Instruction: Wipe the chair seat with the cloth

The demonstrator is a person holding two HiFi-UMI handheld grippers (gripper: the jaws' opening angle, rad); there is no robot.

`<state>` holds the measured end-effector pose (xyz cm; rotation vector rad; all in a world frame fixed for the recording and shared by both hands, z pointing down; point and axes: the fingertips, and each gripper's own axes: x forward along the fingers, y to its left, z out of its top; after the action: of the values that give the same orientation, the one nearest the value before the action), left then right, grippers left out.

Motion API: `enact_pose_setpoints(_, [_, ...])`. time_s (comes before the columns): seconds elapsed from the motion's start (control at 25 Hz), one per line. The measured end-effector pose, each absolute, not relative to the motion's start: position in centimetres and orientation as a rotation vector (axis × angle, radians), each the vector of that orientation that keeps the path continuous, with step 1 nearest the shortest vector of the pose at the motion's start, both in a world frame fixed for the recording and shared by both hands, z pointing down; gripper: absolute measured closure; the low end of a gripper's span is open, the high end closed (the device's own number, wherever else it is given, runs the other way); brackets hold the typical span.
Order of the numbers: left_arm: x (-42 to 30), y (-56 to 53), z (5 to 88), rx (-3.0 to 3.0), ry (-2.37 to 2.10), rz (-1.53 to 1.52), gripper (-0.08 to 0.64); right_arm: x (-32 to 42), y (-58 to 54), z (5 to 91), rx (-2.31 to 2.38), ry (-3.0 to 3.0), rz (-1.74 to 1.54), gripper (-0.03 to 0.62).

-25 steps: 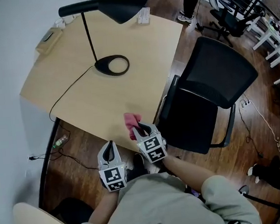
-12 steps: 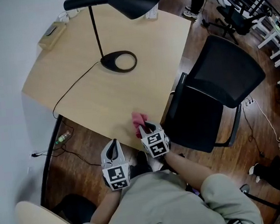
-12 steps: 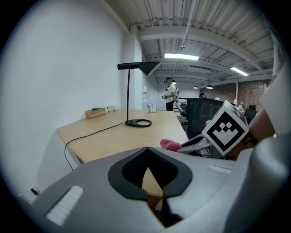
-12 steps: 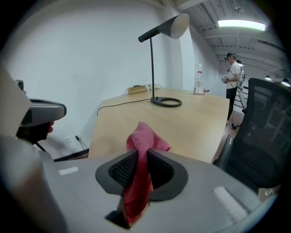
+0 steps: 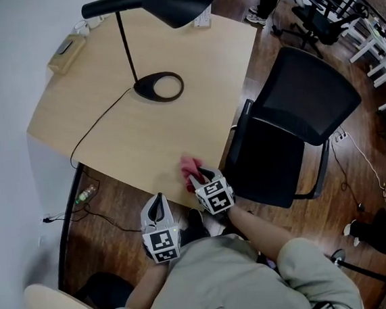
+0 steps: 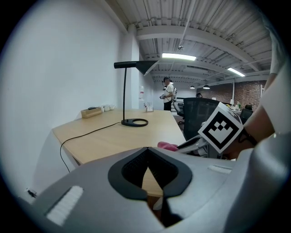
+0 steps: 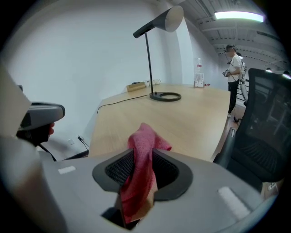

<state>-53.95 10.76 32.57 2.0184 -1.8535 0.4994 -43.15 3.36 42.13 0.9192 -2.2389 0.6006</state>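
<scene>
Pink cloth (image 7: 141,182) is standing bunched between the ribbed black pads (image 7: 119,169) of the right gripper (image 7: 142,157). Its jaws have just been opening and are now spread, sitting loose around the fabric rather than squeezing it. The cloth's top fold is poking out past the fingertips, over the near edge of a pale wooden desk (image 5: 144,141). Just to the right of those fingers, a black office chair (image 5: 310,98) is sitting close against the desk's corner, its seat (image 5: 269,170) apart from the cloth. To the left of the fingers and a little behind them, the left gripper (image 6: 146,151) is hovering off the desk edge with its jaws pressed together and nothing between them. Well beyond both sets of fingertips, a black desk lamp (image 5: 165,2) is standing on the desk. Farther off, past the chair, a person (image 7: 235,68) is standing in the open office.
</scene>
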Motion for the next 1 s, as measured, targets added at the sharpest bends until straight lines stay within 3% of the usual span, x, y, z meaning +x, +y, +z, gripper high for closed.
enact_pose_setpoints(0.28, [-51.1, 9.5, 32.3, 2.099, -1.747, 0.445, 0.555, -40.5, 3.7, 37.9, 0.993, -2.282, 0.591, 0.463])
enact_pose_setpoints(0.48, [-48.2, 8.2, 31.3, 2.194, -1.675, 0.425, 0.555, -36.3, 4.2, 33.8, 1.144, -2.317, 0.579, 0.506])
enact_pose_setpoints(1.0, [-30.3, 9.9, 24.2, 2.539, -1.345, 0.396, 0.555, -16.5, 10.5, 23.0, 1.752, -2.263, 0.518, 0.592])
